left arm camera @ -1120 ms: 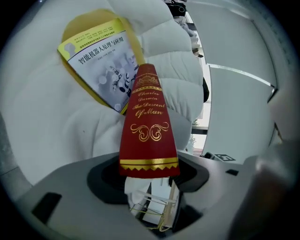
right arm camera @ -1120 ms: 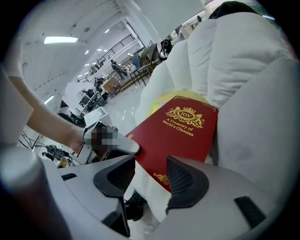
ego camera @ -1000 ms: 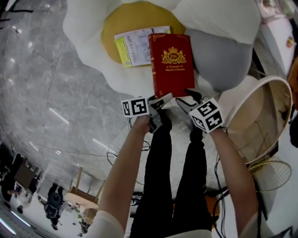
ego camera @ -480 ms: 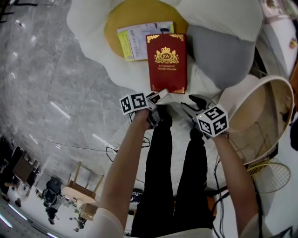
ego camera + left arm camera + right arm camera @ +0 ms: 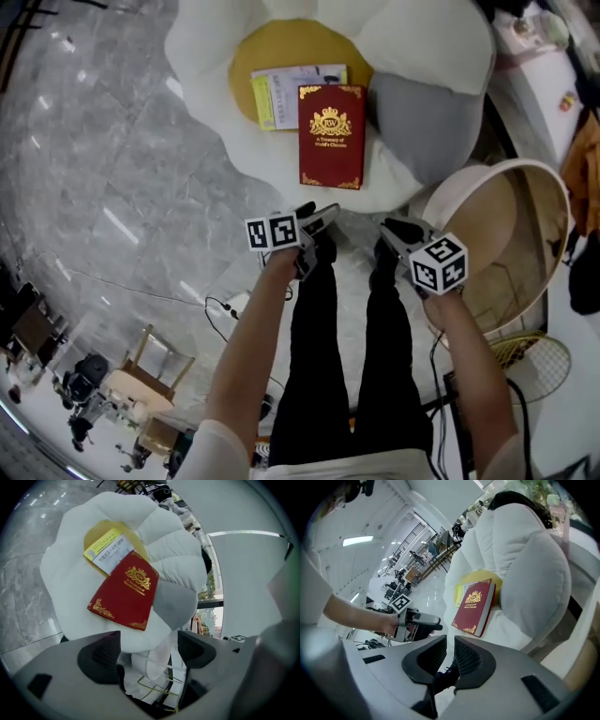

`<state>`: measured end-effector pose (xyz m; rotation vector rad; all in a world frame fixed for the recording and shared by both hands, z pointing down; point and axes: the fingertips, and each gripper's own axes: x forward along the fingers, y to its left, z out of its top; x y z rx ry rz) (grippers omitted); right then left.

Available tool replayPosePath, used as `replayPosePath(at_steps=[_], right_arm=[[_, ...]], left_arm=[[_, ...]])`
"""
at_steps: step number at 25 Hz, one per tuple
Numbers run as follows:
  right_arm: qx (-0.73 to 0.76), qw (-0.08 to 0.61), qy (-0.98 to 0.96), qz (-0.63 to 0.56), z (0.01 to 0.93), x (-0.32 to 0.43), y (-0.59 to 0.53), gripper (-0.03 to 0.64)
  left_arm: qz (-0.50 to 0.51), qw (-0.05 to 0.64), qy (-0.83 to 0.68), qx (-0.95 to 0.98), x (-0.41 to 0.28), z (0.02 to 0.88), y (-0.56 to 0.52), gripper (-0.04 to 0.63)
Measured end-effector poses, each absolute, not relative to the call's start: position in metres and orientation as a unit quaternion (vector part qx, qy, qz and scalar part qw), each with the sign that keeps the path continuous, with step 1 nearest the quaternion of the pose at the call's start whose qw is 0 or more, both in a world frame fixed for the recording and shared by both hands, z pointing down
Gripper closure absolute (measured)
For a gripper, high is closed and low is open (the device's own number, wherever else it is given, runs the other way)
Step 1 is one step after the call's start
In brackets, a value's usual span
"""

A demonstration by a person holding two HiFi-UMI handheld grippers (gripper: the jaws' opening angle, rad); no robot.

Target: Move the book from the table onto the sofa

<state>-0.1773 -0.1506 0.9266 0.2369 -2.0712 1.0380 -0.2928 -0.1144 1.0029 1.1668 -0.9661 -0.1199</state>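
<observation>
The red book (image 5: 330, 136) with gold print lies flat on the white flower-shaped sofa (image 5: 216, 94), its far corner over a yellow-and-white booklet (image 5: 281, 94). It also shows in the left gripper view as the book (image 5: 124, 592) and in the right gripper view as the book (image 5: 474, 605). My left gripper (image 5: 319, 216) hangs just short of the sofa's near edge; its jaws have just opened wide and eased in slightly, with nothing between them (image 5: 147, 644). My right gripper (image 5: 392, 228) is level with it to the right, jaws just closed to a thin slit, empty (image 5: 450, 651).
A grey cushion (image 5: 422, 122) rests right of the book. A round cream rimmed table (image 5: 553, 234) stands at the right, with a racket (image 5: 530, 361) below it. Marble floor (image 5: 94, 169) lies to the left. The person's black-trousered legs (image 5: 337, 356) are below the grippers.
Both grippers have drawn back from the book's near edge toward the person. The book stays on the sofa, let go. The right jaws have come together; the left have widened.
</observation>
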Motion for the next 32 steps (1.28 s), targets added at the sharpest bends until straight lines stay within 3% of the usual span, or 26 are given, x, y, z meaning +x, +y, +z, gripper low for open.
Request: replayPosePath(at_steps=[20,27,32], right_arm=[[0.050,0.307,-0.874,0.373,0.629,-0.078,-0.127,0.566],[0.044,0.300,-0.899,0.315,0.550,-0.059,-0.115,0.566],[0.039,0.303,-0.909,0.282,0.505,-0.061,-0.100,0.566]], left_arm=[[-0.116,0.573,-0.567,0.581,-0.237,0.672,-0.073,0.525],[-0.101,0.535,-0.583,0.603,-0.199,0.570,-0.020,0.591],[-0.111,0.505,-0.587,0.623,-0.192,0.505,0.013,0.594]])
